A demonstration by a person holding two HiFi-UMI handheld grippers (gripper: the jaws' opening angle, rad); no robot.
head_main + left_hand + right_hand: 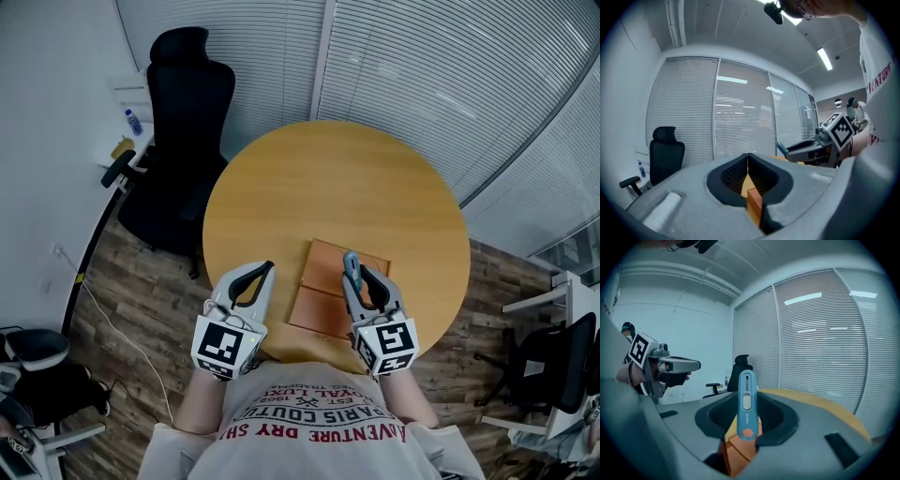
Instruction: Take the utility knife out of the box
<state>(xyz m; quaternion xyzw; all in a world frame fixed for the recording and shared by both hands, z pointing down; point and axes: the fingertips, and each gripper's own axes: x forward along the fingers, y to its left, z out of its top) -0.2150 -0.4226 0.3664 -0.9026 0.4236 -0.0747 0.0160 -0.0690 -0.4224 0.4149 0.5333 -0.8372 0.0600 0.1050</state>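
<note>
I have the utility knife point(746, 404) pinched in my right tongs point(364, 277), lifted clear above the open box point(323, 314), so the removal itself looks nearly done to me. The knife stands up past the jaw tips, with only its lower part caught between the pads.

That short hold is my main worry. If I swing or tilt the wrist sharply, the handle could pivot in the pads and slide out, dropping back onto the box or skating off the counter point(328, 178) beyond it.

The smooth plastic body likely gives the pads little bite, so easing the squeeze too soon would have the same result.

My left tongs point(263, 271) hang just left of the box, pressed together and holding nothing. They are not steadying the box, so if I brush its raised edge on the way down, the light cardboard may shift or flip.

I cannot tell whether the blade is out; if it is, a drop could nick the counter.
</note>
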